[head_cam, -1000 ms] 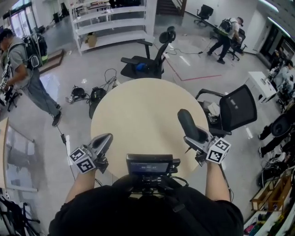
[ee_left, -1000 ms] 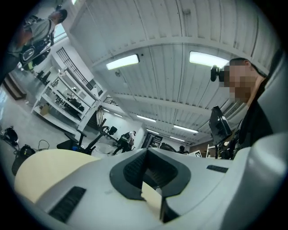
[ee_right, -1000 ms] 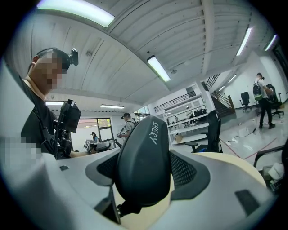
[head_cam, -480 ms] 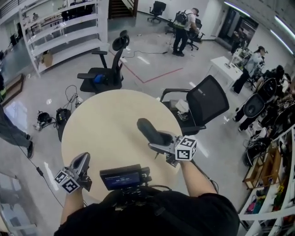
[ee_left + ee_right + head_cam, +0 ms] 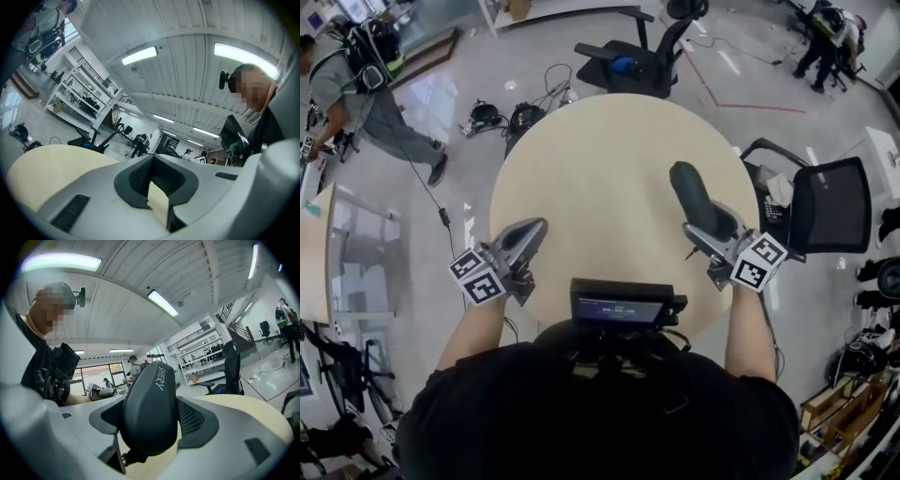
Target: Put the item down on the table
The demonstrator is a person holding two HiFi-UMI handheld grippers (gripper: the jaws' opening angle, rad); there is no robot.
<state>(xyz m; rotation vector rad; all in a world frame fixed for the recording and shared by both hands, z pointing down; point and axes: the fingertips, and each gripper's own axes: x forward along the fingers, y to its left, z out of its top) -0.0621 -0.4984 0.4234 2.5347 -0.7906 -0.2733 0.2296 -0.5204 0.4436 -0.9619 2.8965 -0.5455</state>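
Observation:
A dark grey oblong item (image 5: 692, 195) with the print "SHERY" on it (image 5: 150, 404) stands between the jaws of my right gripper (image 5: 705, 225), which is shut on its lower end. It hangs over the right side of the round beige table (image 5: 600, 159), pointing away from me. I cannot see whether it touches the tabletop. My left gripper (image 5: 534, 228) hovers at the table's near-left edge. Its jaws are shut with nothing between them (image 5: 154, 180), and only a sliver of beige table shows through.
A black device (image 5: 623, 305) on my chest overlaps the table's near edge. A black office chair (image 5: 647, 47) stands beyond the table and a mesh-backed one (image 5: 830, 206) at its right. Bags and cables (image 5: 502, 117) lie on the floor far left, where a person (image 5: 366, 94) walks.
The head view has swung about, and the table now sits centred. My right gripper keeps its hold on the dark item over the table's right side. The left gripper stays shut by the near-left edge.

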